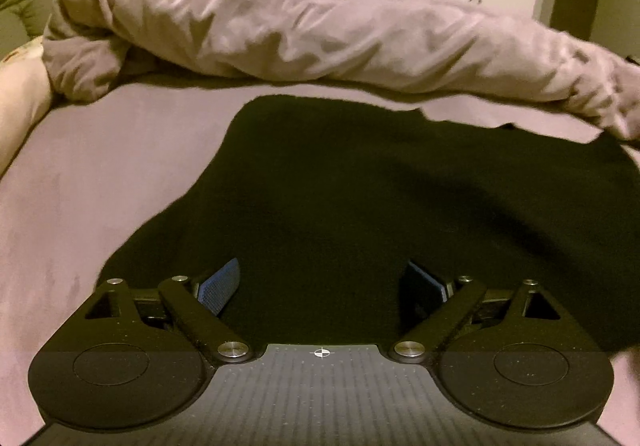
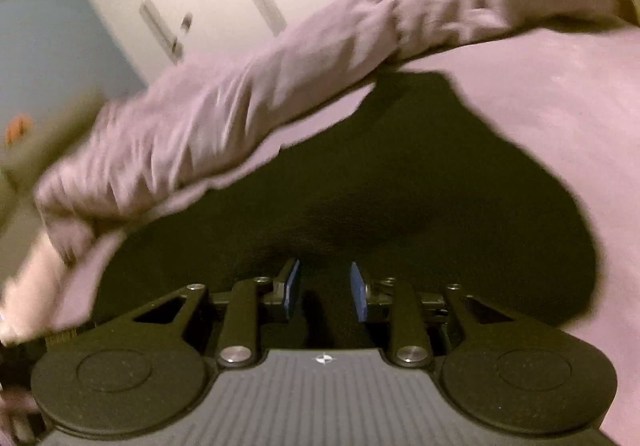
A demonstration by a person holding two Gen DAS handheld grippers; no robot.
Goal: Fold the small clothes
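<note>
Left edge of the left wrist view: a pale pillow (image 1: 20, 102), then the pink bed sheet (image 1: 80, 186). A bunched pink duvet (image 1: 280, 26) lies across the far side. The black garment (image 1: 360, 186) is spread flat on the sheet, far edge touching or tucked under the duvet.

Left tool (image 1: 322, 284): jaws wide apart, nothing between the pads, hovering over the garment's near edge.

Right tool (image 2: 325, 288): jaws partway apart, pads not pressing cloth as far as shows, also above the near edge; view blurred.

Risks, as judged: black cloth hides hems and seams, so a pinch may catch one layer only or take sheet with it. The far edge near the duvet may drag when folded. Uneven lifts between tools would skew the fold.
</note>
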